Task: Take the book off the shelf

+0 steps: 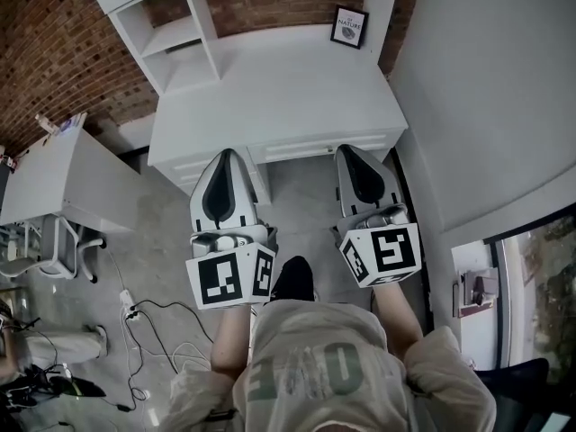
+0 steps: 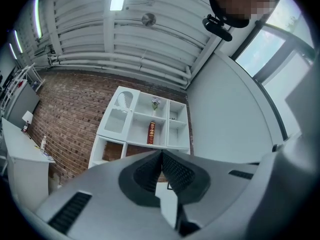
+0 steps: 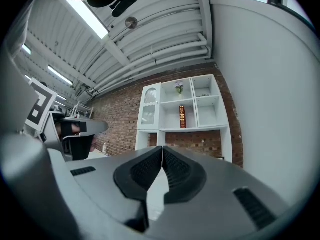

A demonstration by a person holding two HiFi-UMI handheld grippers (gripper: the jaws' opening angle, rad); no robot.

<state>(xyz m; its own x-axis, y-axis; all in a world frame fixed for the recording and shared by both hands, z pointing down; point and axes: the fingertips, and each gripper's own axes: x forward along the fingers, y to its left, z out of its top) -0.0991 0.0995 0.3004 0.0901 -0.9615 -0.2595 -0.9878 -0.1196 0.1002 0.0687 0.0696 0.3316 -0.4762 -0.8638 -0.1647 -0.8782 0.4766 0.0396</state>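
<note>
Seemingly gilt-banded, the slim red book (image 2: pixel 151 132) stands upright.

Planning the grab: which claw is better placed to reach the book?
Probably left: the left claw points almost straight at the book; the right claw aims left of it. Both shut, empty.

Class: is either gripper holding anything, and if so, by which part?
Nothing is held: the left gripper and right gripper are shut, empty; the book stands on the shelf.
</note>
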